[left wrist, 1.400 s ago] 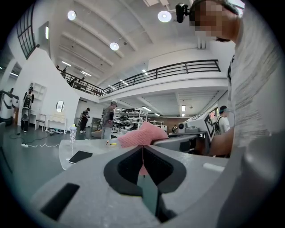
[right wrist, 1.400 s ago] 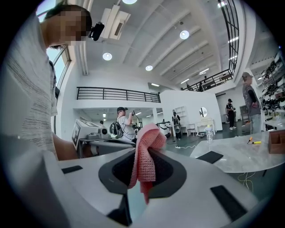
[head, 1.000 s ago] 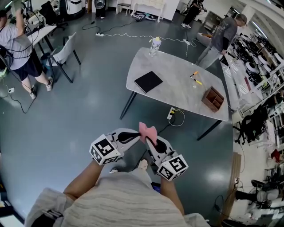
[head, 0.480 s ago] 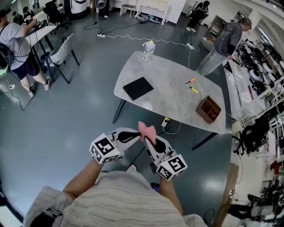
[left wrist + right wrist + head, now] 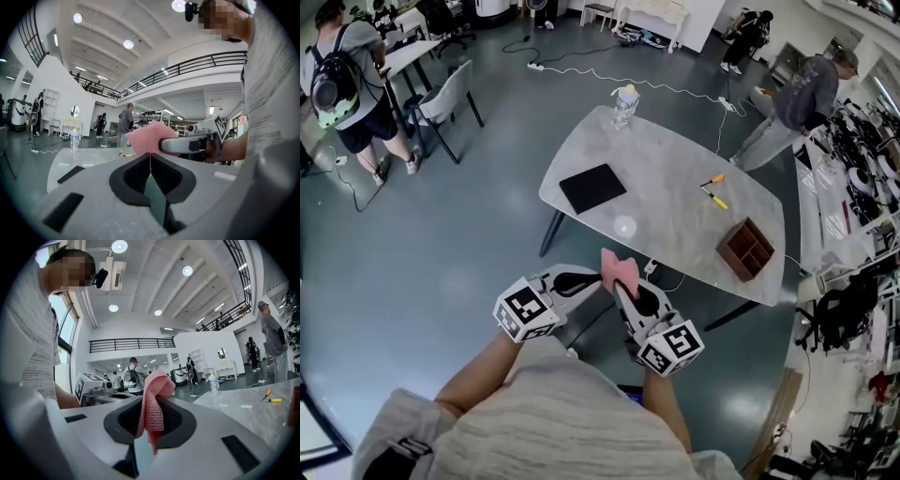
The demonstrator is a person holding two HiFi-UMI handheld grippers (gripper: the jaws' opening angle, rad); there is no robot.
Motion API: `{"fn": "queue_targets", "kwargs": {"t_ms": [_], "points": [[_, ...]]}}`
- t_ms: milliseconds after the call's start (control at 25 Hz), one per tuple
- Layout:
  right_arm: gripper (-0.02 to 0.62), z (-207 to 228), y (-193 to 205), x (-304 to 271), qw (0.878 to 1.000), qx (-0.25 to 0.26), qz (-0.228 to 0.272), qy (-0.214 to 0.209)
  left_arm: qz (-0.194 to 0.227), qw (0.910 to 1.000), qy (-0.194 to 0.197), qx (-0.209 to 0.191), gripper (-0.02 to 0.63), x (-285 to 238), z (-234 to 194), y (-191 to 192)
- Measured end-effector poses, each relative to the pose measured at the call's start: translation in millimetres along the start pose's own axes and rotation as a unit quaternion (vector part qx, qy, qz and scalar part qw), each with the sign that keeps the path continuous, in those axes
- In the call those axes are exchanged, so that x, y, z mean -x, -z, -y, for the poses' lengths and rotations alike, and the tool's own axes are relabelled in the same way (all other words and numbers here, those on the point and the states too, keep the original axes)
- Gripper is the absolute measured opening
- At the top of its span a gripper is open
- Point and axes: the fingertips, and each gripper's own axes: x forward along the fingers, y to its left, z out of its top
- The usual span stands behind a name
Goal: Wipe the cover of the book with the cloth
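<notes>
Seemingly plain black book (image 5: pixel 592 187) on table (image 5: pixel 675 155)

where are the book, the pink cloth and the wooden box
book (image 5: pixel 592 187): head view, middle of its black cover
cloth (image 5: pixel 620 269): head view, its upper pink fold
wooden box (image 5: pixel 731 262): head view, its near wall

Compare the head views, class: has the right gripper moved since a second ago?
Yes. The right gripper, shut on the pink cloth, has come nearer the near edge of the table.
</notes>
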Motion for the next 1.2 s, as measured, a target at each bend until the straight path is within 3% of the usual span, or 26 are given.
{"fn": "queue_targets", "kwargs": {"t_ms": [240, 480, 960, 1200], "points": [[0.049, 30.7, 2.1, -22.4, 1.0, -0.007, -0.007, -0.009, 0.006, 0.9997, -0.023, -0.001, 0.017, -16.4, -36.6, -5.5], [0.049, 76.4, 0.1, -64.6, 1.0, -0.006, -0.021, -0.009, 0.004, 0.9999, -0.011, 0.004, 0.017, -44.6, -87.7, -6.3], [0.049, 164.4, -26.6, -184.4, 0.999, 0.002, -0.035, 0.004, 0.009, 0.9999, -0.008, -0.003, 0.017, -67.0, -242.0, -32.8], [0.049, 192.5, -24.4, -225.1, 0.999, 0.01, -0.049, 0.017, 0.004, 1.0, 0.001, 0.009, 0.017, -76.3, -292.0, -27.9]]}}
